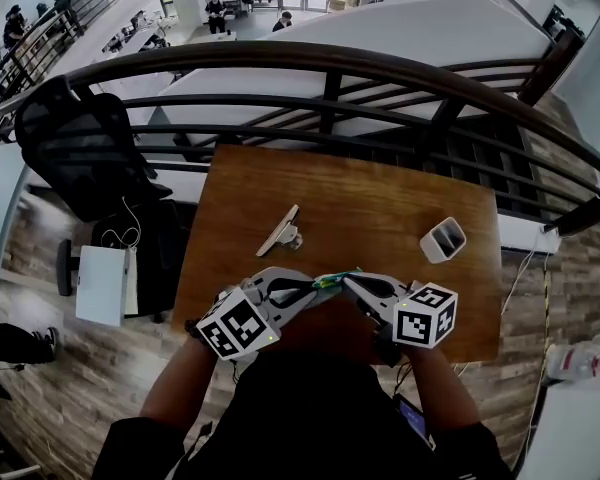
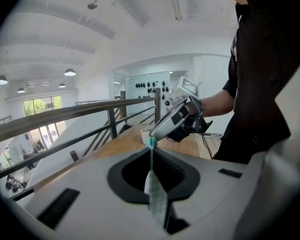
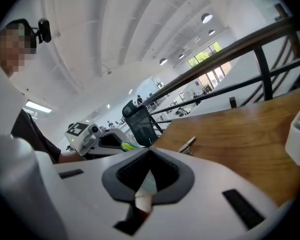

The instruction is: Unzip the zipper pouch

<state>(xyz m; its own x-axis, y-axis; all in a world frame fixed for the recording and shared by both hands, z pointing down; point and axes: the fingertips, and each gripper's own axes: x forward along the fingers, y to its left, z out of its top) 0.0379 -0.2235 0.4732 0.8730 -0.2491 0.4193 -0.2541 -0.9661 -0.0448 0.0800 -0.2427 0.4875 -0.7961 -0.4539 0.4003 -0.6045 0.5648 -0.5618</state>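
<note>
Hanging in the air over the near edge of the wooden table point(image 1: 380, 203), the small zipper pouch point(image 1: 332, 278) is held up between the two grippers. The left gripper point(image 1: 316, 285) has its jaws shut tight on the pouch's left end. The right gripper point(image 1: 347, 282) is pinched shut on the right end. A white cup point(image 1: 442, 239) is seen farther off on the right.

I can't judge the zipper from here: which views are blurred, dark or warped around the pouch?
Head view: sharp, railing bowed by the lens, pouch tiny against the dark shirt. Left gripper view: pouch blurred close to the lens. Right gripper view: same close blur, table sharp.
</note>
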